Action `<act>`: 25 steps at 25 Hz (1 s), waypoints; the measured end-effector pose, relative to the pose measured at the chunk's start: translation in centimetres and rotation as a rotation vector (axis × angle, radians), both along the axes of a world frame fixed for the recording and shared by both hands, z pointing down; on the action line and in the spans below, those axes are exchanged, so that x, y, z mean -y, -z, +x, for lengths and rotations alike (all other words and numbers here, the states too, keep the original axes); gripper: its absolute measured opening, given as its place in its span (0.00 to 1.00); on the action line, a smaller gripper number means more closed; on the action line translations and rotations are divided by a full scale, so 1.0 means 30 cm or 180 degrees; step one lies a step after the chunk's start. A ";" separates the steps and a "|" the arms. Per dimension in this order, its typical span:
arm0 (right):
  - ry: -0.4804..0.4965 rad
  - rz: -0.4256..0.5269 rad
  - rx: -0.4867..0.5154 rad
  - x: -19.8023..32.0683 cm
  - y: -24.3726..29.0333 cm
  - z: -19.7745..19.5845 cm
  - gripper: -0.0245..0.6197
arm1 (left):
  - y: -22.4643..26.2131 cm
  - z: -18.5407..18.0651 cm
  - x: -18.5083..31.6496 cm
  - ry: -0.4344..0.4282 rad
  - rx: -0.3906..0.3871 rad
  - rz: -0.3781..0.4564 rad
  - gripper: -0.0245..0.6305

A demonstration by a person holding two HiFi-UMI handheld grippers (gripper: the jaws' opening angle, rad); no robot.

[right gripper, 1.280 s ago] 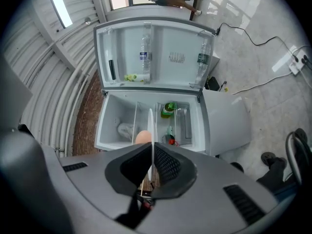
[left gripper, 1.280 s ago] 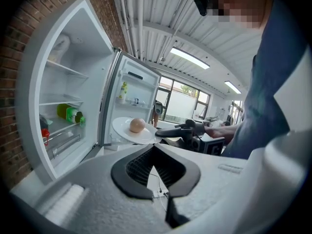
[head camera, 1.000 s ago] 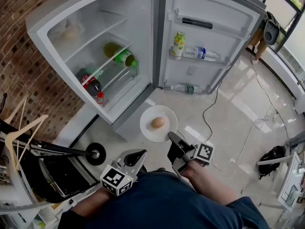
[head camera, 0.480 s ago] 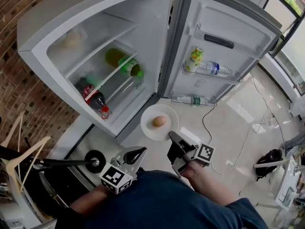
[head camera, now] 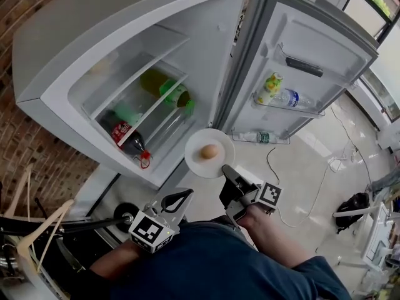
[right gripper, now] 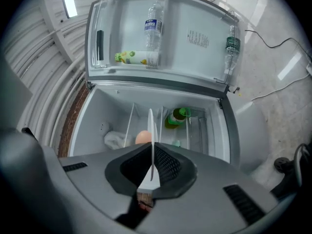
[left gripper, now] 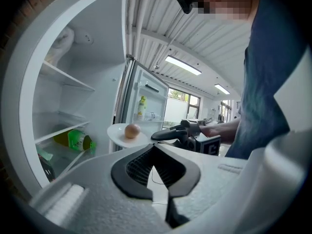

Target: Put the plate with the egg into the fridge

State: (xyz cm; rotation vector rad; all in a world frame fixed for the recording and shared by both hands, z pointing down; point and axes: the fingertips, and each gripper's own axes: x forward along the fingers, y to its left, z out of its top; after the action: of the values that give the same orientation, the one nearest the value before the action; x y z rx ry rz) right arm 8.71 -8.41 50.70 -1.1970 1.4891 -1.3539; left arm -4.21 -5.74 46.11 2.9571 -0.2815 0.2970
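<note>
2 bottles [head camera: 167,87] lie on fridge [head camera: 206,36] shelves, upper left. Plate [head camera: 195,161] level at centre, egg [head camera: 209,151] long axis left-right. Right gripper [head camera: 226,170] clamps plate rim; left gripper [head camera: 181,197] closed, empty.

White round plate [head camera: 196,161]: level, raised, just in front of the open grey fridge [head camera: 94,17]. One brown egg [head camera: 209,151] lies at plate centre.

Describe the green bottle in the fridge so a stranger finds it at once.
Look inside the open fridge. The green bottle lies on its side on a shelf. Its neighbour, the dark bottle below it, has a red cap and label.
</note>
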 end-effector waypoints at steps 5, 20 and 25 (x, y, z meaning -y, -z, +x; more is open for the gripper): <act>0.0088 0.0003 0.0011 0.091 -0.003 -0.002 0.07 | 0.047 0.008 0.060 0.0049 -0.0075 0.0035 0.04; 0.0546 0.0006 0.0052 0.440 -0.018 0.099 0.07 | 0.134 0.173 0.169 0.0443 -0.0090 0.0102 0.04; 0.0704 0.0003 0.0109 0.549 -0.024 0.090 0.07 | 0.143 0.222 0.204 0.0544 -0.0085 0.0142 0.04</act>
State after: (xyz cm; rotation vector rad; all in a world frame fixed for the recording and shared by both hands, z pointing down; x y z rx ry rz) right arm 11.41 -24.87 51.42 -1.0261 1.6349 -1.5107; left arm 2.46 -11.87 41.83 2.9526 -0.5403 0.2318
